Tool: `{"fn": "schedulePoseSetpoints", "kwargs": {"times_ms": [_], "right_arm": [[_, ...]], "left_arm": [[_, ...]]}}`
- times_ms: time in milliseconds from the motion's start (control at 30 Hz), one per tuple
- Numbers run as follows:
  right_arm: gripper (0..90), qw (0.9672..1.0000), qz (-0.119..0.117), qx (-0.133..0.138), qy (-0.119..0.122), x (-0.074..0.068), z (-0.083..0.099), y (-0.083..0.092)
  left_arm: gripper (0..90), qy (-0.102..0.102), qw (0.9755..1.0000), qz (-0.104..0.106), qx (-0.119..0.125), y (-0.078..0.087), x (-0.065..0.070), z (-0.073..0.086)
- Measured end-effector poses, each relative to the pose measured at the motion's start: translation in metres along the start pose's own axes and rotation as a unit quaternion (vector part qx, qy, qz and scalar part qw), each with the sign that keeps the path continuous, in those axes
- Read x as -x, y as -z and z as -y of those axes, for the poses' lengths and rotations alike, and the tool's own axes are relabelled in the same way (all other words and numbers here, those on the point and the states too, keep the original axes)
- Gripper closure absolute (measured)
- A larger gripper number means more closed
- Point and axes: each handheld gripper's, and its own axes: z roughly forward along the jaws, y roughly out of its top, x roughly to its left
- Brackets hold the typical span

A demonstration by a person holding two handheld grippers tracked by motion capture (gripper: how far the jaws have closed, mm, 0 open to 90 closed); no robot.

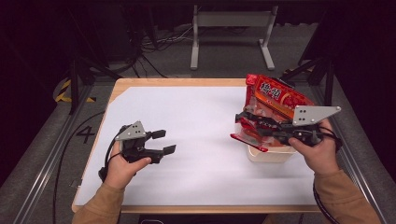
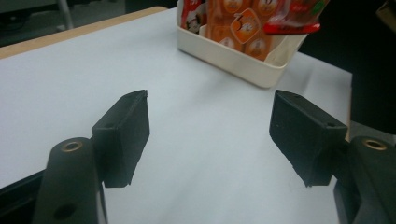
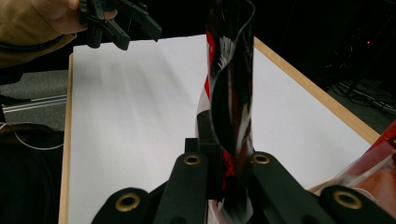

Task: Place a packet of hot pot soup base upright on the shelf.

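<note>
A: High view: the right gripper [image 1: 247, 125] is clenched on a red snack packet [image 1: 250, 137] just above the cream bin [image 1: 271, 155]. The left gripper [image 1: 164, 141] hovers released over the white table [image 1: 201, 121].

B: Risk?

A: It's a thin edge pinch; I'd judge the foil could slip or tear if tugged.

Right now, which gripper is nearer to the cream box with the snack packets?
The right. The right gripper is directly over the cream box, shut on a red packet. The left gripper is open, well away across the white table.
</note>
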Motion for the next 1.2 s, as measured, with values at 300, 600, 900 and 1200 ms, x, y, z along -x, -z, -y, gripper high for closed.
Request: {"fn": "schedulePoseSetpoints", "kwargs": {"times_ms": [300, 600, 900, 1200], "right_arm": [[89.8, 0.9999, -0.004, -0.004, 0.009, 0.015, 0.003, 0.013], [89.8, 0.9997, -0.004, -0.014, 0.018, 0.028, 0.010, 0.023], [89.8, 0.9995, -0.001, -0.025, 0.019, 0.037, 0.019, 0.027], [89.7, 0.9990, -0.015, -0.038, 0.014, 0.042, 0.033, 0.031]], "left_arm": [[28.9, 0.020, 0.9994, -0.029, -0.001, 0.017, -0.008, 0.014], [27.5, 0.043, 0.9969, -0.066, -0.004, 0.033, -0.019, 0.029], [27.0, 0.050, 0.9963, -0.070, -0.001, 0.035, -0.025, 0.032], [26.8, 0.062, 0.9955, -0.072, 0.001, 0.035, -0.028, 0.034]]}}
